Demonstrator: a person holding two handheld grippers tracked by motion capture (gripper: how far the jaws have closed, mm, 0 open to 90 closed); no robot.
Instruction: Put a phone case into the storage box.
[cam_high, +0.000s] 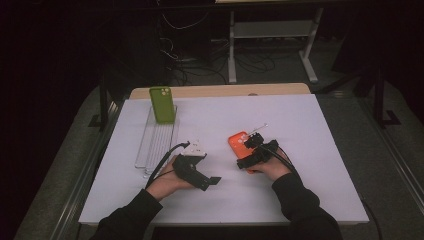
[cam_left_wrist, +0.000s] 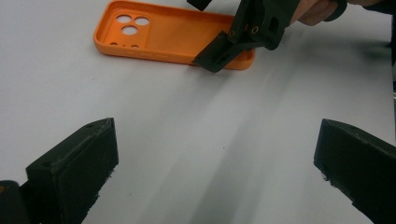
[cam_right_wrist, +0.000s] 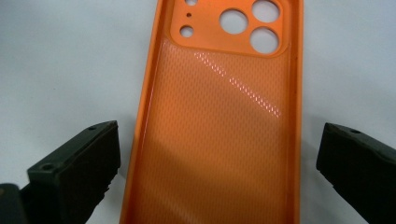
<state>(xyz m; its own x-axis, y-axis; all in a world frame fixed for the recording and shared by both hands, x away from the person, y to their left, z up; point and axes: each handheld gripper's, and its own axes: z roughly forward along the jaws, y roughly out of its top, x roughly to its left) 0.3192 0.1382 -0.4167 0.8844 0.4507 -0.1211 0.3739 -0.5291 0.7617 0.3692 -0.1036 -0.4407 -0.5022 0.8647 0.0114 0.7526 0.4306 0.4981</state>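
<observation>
**Orange case between spread fingers**

Here we have the orange case (cam_high: 239, 143) lying flat on the white bench (cam_high: 310, 165), its hollow inside facing up and its camera cut-outs at the far end. In the right gripper view we look straight down its length: the case (cam_right_wrist: 219, 135) runs up the middle, and our right gripper (cam_right_wrist: 217, 163) sits over its near end with the fingers (cam_right_wrist: 74, 172) spread wide, one to each side of the case and not touching its rims. Nothing is held there.

In the high view the right gripper (cam_high: 257, 150) hangs over the near end of the case, with the hand (cam_high: 272, 170) behind it.

Our left gripper (cam_high: 196, 172) sits to the left of the case, apart from it, above bare bench. Its own view shows its fingers (cam_left_wrist: 74, 172) released and wide, with white surface between them and the case (cam_left_wrist: 163, 32) farther off, where the right gripper (cam_left_wrist: 243, 39) reaches down at one end of it.

At the far left of the bench a green phone (cam_high: 162, 104) stands propped upright at the far end of a clear rack (cam_high: 157, 145), well apart from both grippers.
</observation>
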